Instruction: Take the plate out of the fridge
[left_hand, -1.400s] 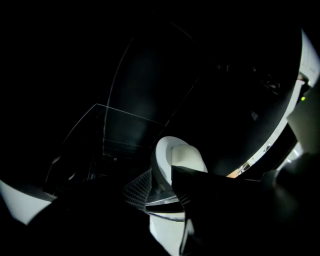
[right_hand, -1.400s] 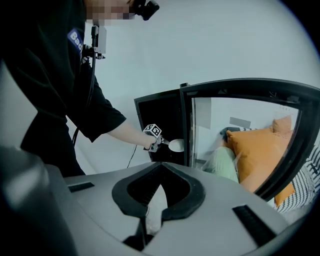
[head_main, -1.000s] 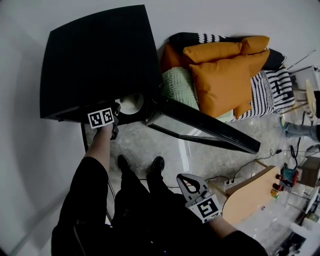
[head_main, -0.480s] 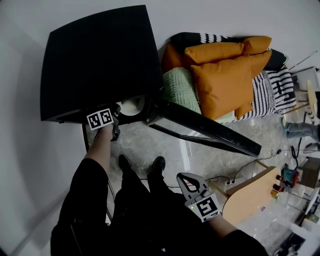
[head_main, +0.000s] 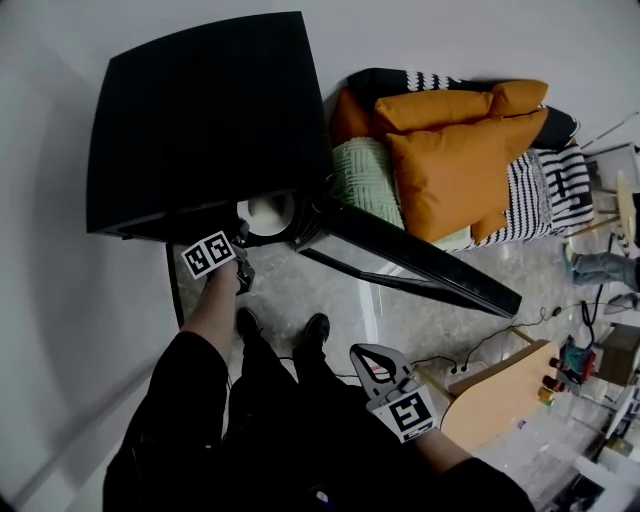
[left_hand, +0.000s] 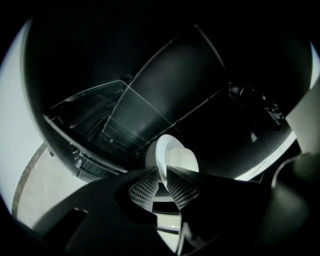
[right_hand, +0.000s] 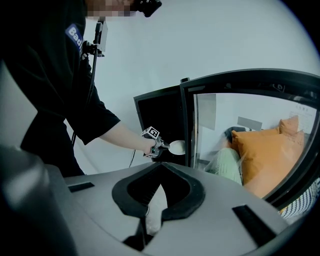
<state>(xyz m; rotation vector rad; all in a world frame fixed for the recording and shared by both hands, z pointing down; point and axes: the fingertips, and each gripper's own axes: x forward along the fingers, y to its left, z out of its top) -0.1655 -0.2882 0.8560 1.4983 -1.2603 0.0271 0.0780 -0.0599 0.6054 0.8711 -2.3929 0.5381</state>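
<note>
The left gripper is pinching the rim of the white plate, its jaws having just been closing on it. The plate is sitting at the open front of the black fridge, just beside the swung-out door. The right gripper is hanging clenched and empty, well apart from the fridge.

Reaches far forward with the left arm, bare below the elbow. Pinches the rim of the white plate between the jaws of the left gripper, just now closing in on it. Holds the right gripper low, close to the body, tipped down, jaws together, nothing between them.
</note>
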